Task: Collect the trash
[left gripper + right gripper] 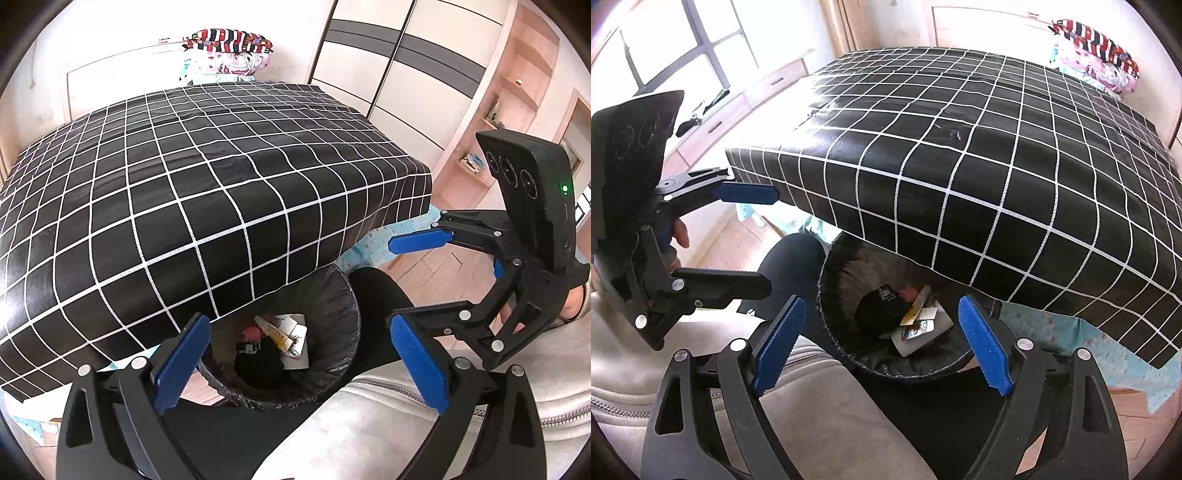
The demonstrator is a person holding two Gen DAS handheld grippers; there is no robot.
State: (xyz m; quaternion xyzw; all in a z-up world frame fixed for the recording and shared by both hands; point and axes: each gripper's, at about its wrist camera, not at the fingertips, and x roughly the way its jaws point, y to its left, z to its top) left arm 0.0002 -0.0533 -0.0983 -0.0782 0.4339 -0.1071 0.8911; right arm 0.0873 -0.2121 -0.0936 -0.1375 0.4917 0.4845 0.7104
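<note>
Two hand-held grippers hover over a round trash bin [343,295] lined with a dark plastic bag, which stands on the wooden floor [436,266] at the edge of a large surface draped in a black cover with a white grid pattern [184,177]; the hanging edge of the cover overlaps the far rim of the bin. Seen from the left wrist camera, the left gripper [299,365] has its blue-padded fingers [181,365] spread wide apart with nothing between them, framing the bin below. The right gripper [402,284] appears to the right of the bin in that same view, its fingers also spread and holding nothing. From the right wrist camera the right gripper [886,347] again shows its fingers parted over the bin [831,332], and the left gripper [753,240] sits off to the left, open too. Inside the bin lies the collected trash: a black bundled item [258,365] (possibly cloth, hard to tell), a yellow and white tube [275,332], a pink scrap [253,332] and white paper or card pieces [297,354]. The person's black trouser leg [373,295] stands just beside the bin, and a pale zipped jacket [369,424] fills the foreground. Folded colourful bedding [229,55] is stacked at the far end of the covered surface.
</note>
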